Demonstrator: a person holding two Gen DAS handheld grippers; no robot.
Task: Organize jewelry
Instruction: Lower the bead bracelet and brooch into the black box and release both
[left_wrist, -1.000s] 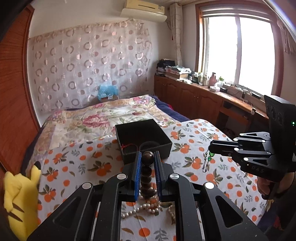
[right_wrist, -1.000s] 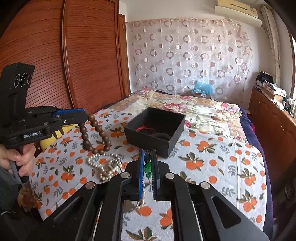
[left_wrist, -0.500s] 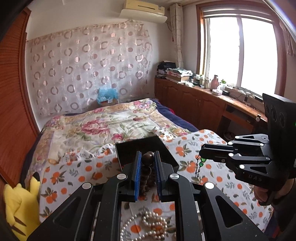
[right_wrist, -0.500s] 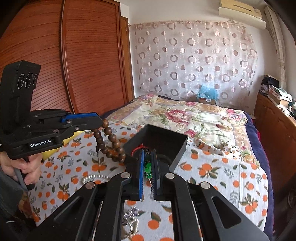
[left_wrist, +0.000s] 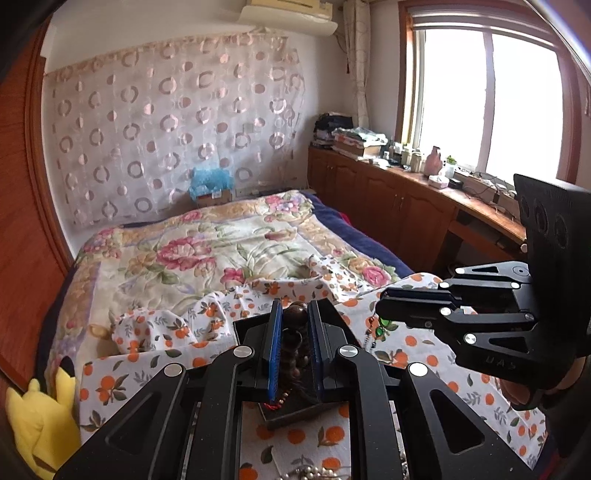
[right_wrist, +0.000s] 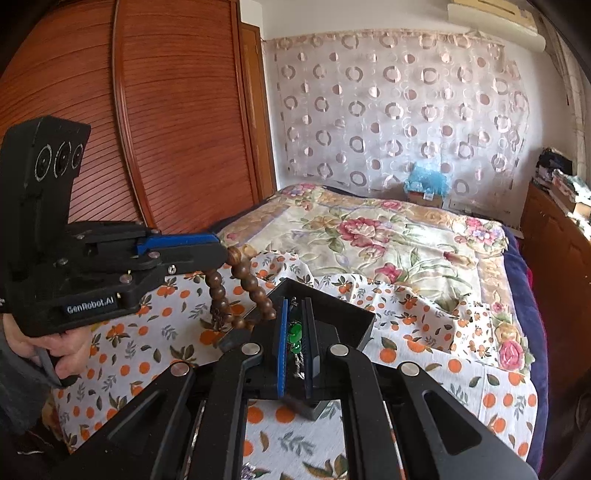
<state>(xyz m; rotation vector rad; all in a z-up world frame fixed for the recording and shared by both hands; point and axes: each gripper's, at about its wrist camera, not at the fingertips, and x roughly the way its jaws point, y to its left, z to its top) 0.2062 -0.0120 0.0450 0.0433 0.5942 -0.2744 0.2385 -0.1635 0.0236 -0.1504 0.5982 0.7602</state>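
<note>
Above an open black box (right_wrist: 364, 321) holding a red cord (left_wrist: 272, 405), the left gripper (left_wrist: 291, 321) clamps a brown bead bracelet (right_wrist: 242, 291); the right gripper (right_wrist: 295, 325) pinches a green-beaded chain (right_wrist: 294, 334).

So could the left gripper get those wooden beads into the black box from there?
Probably yes. The left gripper holds the wooden beads dangling right at the open black box; nothing covers it, though the right gripper crowds the same spot.

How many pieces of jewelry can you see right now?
4, maybe more hidden. A brown bead bracelet hangs from the left gripper; a green-stone chain hangs from the right gripper; a red cord lies in the black box; pearls rest on the cloth.
</note>
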